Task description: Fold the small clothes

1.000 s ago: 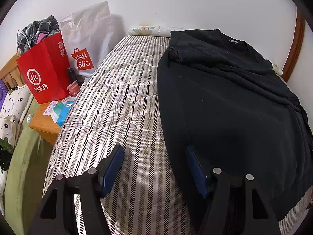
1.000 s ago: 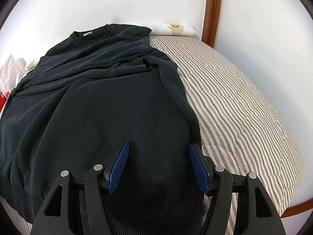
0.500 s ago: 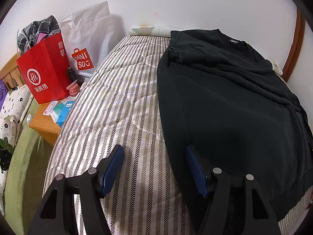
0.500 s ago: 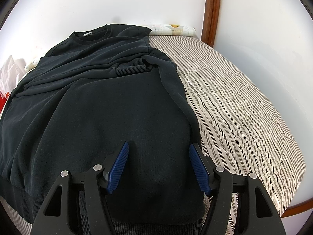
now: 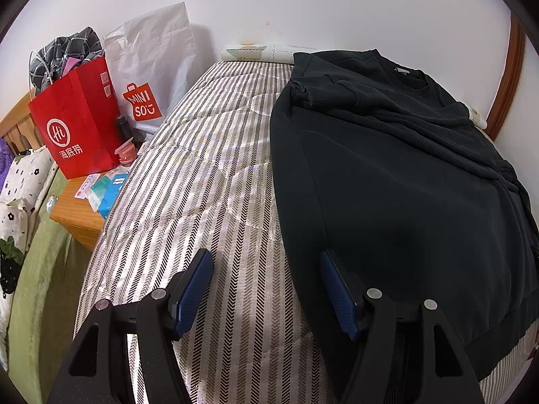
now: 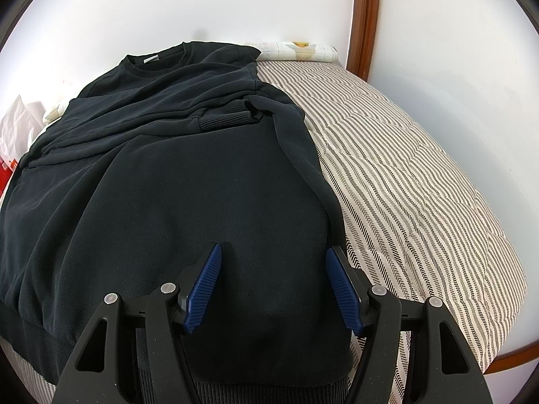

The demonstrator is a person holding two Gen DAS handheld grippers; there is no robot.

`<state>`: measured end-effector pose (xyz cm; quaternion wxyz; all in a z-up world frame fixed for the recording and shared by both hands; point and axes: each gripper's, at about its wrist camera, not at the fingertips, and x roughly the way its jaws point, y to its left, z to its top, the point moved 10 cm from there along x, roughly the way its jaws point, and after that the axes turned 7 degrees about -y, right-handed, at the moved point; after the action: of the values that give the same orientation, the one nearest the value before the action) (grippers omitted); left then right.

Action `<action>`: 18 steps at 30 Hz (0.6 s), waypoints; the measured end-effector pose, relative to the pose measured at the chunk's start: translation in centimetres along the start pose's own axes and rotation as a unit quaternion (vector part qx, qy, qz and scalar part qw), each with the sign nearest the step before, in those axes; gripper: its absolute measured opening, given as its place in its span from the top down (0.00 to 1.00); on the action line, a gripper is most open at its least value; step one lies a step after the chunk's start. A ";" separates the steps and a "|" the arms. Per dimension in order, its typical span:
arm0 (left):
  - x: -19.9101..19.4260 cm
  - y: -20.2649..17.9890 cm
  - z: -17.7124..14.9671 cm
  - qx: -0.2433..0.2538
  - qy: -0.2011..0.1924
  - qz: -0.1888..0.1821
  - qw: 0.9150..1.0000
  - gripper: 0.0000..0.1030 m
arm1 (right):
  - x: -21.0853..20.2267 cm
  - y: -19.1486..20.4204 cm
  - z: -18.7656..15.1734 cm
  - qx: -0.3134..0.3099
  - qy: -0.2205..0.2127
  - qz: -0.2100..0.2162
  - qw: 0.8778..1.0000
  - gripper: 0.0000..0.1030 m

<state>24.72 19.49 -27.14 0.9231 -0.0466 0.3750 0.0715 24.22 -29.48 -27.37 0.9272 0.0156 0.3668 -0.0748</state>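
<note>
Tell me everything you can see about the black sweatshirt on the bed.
The black sweatshirt is a soft-looking knit with a crew neck at the far end, a pale neck label and ribbed cuffs and hem. It lies flat on the striped mattress, both sleeves folded across its body. Nothing grips it.

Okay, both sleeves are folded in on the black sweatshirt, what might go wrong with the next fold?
Two risks, I think. The sleeves lie loosely bunched across the sweatshirt, so lifting the hem may let them slide out. Also, the left tool hangs over the garment's side edge, with only one finger above fabric; closing there might catch just a thin edge or pinch the striped mattress cover.
</note>
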 end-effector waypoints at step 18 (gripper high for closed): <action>0.0 0.0 0.0 0.000 0.000 0.001 1.000 0.38 | -0.1 0.0 0.1 0.007 -0.002 0.009 1.000 0.38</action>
<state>24.70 19.49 -27.12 0.9230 -0.0462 0.3752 0.0719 24.23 -29.46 -27.28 0.9285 0.0249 0.3641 -0.0691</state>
